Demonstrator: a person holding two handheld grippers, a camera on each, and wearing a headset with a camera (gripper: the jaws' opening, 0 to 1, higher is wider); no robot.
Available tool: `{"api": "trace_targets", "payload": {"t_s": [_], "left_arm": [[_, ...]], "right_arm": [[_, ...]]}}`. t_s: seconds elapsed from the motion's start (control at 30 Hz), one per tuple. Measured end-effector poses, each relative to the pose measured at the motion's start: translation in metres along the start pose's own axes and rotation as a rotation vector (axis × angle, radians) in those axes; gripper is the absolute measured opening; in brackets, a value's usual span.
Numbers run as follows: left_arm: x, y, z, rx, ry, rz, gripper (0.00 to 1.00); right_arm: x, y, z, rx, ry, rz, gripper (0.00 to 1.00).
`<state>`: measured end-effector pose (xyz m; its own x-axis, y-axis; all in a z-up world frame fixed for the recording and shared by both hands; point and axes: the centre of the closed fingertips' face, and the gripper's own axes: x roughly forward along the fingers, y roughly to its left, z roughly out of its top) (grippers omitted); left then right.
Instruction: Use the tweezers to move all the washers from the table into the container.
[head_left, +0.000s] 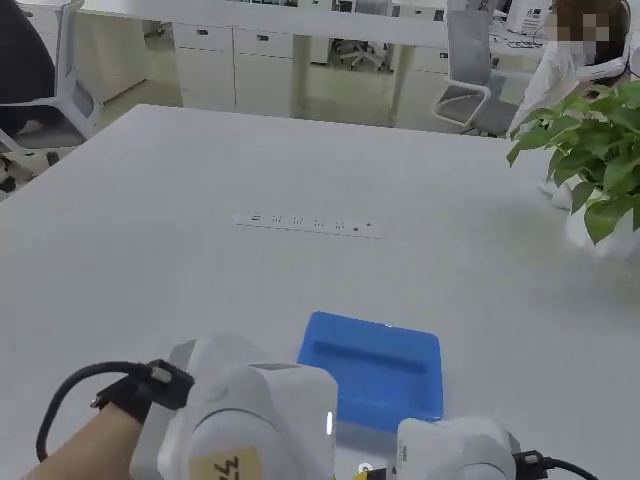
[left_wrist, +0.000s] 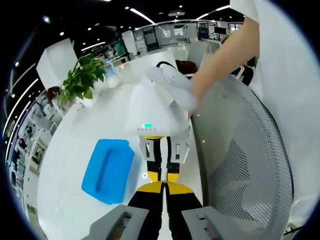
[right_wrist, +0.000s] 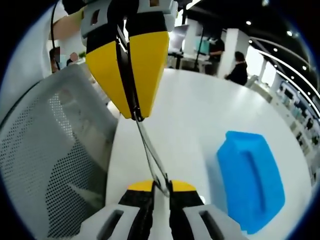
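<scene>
Head view: The blue container sits on the white bench, near the person's edge. No washers can be made out on the surface from here.
Left gripper view: The left gripper is clenched, its yellow tips pressed together. It faces the right gripper tip to tip, with the container on one side and a mesh chair on the other.
Right gripper view: The tweezers run as a thin metal pair from the left gripper's clamped tips down to the right gripper. Their free end lies between its narrowly parted tips — whether those tips press on the metal cannot be told.
Step in hand: Likely a handover or re-grip of the tweezers between the two grippers, before any washer is picked.
Doing it well: The receiving gripper should probably take the tweezers at mid-length, across the flat of the legs, so that a squeeze closes the points. The left should let go only once that hold is firm — so thin and springy a tool may well twist or slip out if both ease at once.
Left to do: Seemingly the whole task, with the washers to be found first.
</scene>
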<state>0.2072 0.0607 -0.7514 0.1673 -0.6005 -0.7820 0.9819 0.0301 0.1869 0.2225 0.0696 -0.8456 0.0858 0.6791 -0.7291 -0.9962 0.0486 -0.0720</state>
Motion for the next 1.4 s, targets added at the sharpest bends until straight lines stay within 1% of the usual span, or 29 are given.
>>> {"api": "trace_targets", "payload": {"t_s": [0.03, 0.07, 0.1, 0.17, 0.23, 0.33, 0.43, 0.47, 0.53, 0.57, 0.67, 0.73, 0.8, 0.83, 0.87, 0.9, 0.93, 0.97, 1.03, 1.07, 1.1, 1.13, 1.17, 1.2, 1.23, 1.27, 1.3, 1.37, 1.4], "left_arm": [[0.001, 0.001, 0.0, 0.0, -0.001, -0.001, 0.0], [0.002, 0.003, 0.002, -0.009, -0.015, -0.005, 0.0], [0.003, 0.004, 0.003, -0.034, -0.024, -0.017, 0.0], [0.003, 0.008, 0.004, -0.062, -0.032, -0.036, 0.0], [0.003, 0.012, 0.003, -0.067, -0.028, -0.049, 0.0], [0.004, 0.018, 0.0, -0.073, -0.006, -0.07, 0.0], [0.005, 0.02, -0.001, -0.092, 0.002, -0.097, 0.0], [0.006, 0.02, -0.001, -0.104, -0.003, -0.112, 0.0], [0.009, 0.021, -0.001, -0.118, 0.0, -0.127, 0.0], [0.01, 0.022, -0.002, -0.117, 0.005, -0.129, 0.0], [0.015, 0.021, -0.003, -0.12, 0.024, -0.151, 0.0], [0.017, 0.022, -0.003, -0.12, 0.029, -0.164, 0.0], [0.019, 0.024, -0.004, -0.118, 0.034, -0.164, 0.0], [0.02, 0.026, -0.005, -0.119, 0.036, -0.166, 0.0], [0.02, 0.027, -0.005, -0.124, 0.026, -0.167, 0.0], [0.02, 0.026, -0.001, -0.162, -0.018, -0.178, 0.0], [0.019, 0.028, 0.0, -0.205, -0.038, -0.171, 0.0], [0.017, 0.032, 0.0, -0.248, -0.067, -0.144, 0.0], [0.012, 0.036, 0.001, -0.294, -0.111, -0.117, 0.07], [0.008, 0.037, 0.001, -0.342, -0.145, -0.097, 0.11], [0.005, 0.038, 0.001, -0.372, -0.172, -0.082, 0.13], [-0.001, 0.039, 0.002, -0.421, -0.217, -0.062, 0.15], [-0.004, 0.039, 0.001, -0.453, -0.243, -0.05, 0.18], [-0.007, 0.04, -0.001, -0.483, -0.263, -0.036, 0.2], [-0.01, 0.042, -0.003, -0.516, -0.286, -0.01, 0.21], [-0.014, 0.039, -0.007, -0.546, -0.305, 0.006, 0.2], [-0.017, 0.037, -0.01, -0.558, -0.318, 0.02, 0.19], [-0.023, 0.034, -0.018, -0.596, -0.331, 0.078, 0.21], [-0.025, 0.029, -0.022, -0.623, -0.344, 0.095, 0.22]], "right_arm": [[0.0, 0.0, -0.001, 0.003, 0.002, 0.002, 0.07], [0.0, 0.0, -0.001, 0.01, -0.001, 0.004, 0.07], [-0.001, -0.001, -0.002, 0.023, -0.003, 0.007, 0.07], [-0.001, -0.002, -0.002, 0.049, -0.008, 0.014, 0.07], [-0.001, -0.003, -0.002, 0.065, -0.011, 0.018, 0.07], [-0.002, -0.005, -0.002, 0.073, -0.011, 0.02, 0.08], [-0.007, -0.004, 0.008, 0.12, -0.057, 0.043, 0.12], [-0.01, -0.003, 0.011, 0.133, -0.067, 0.051, 0.14], [-0.016, -0.006, 0.019, 0.128, -0.092, 0.043, 0.15], [-0.018, -0.006, 0.021, 0.131, -0.095, 0.042, 0.15], [-0.02, -0.011, 0.025, 0.136, -0.089, 0.04, 0.14], [-0.02, -0.013, 0.025, 0.127, -0.083, 0.041, 0.11], [-0.018, -0.01, 0.024, 0.125, -0.07, 0.074, 0.05], [-0.016, -0.012, 0.022, 0.127, -0.06, 0.063, 0.05], [-0.015, -0.012, 0.022, 0.127, -0.057, 0.065, 0.05], [-0.014, -0.013, 0.023, 0.139, -0.064, 0.071, 0.04], [-0.014, -0.013, 0.023, 0.15, -0.064, 0.071, 0.04], [-0.014, -0.015, 0.023, 0.168, -0.068, 0.063, 0.04], [-0.014, -0.018, 0.022, 0.205, -0.074, 0.054, 0.04], [-0.013, -0.02, 0.023, 0.239, -0.083, 0.051, 0.04], [-0.013, -0.021, 0.022, 0.257, -0.089, 0.052, 0.04], [-0.013, -0.022, 0.022, 0.288, -0.1, 0.057, 0.04], [-0.014, -0.022, 0.022, 0.303, -0.104, 0.06, 0.04], [-0.014, -0.025, 0.021, 0.309, -0.11, 0.054, 0.04], [-0.014, -0.024, 0.021, 0.324, -0.115, 0.058, 0.04], [-0.015, -0.026, 0.02, 0.354, -0.12, 0.048, 0.04], [-0.015, -0.027, 0.02, 0.369, -0.127, 0.051, 0.04], [-0.017, -0.029, 0.018, 0.405, -0.141, 0.051, 0.04], [-0.017, -0.029, 0.018, 0.423, -0.147, 0.05, 0.04]]}}
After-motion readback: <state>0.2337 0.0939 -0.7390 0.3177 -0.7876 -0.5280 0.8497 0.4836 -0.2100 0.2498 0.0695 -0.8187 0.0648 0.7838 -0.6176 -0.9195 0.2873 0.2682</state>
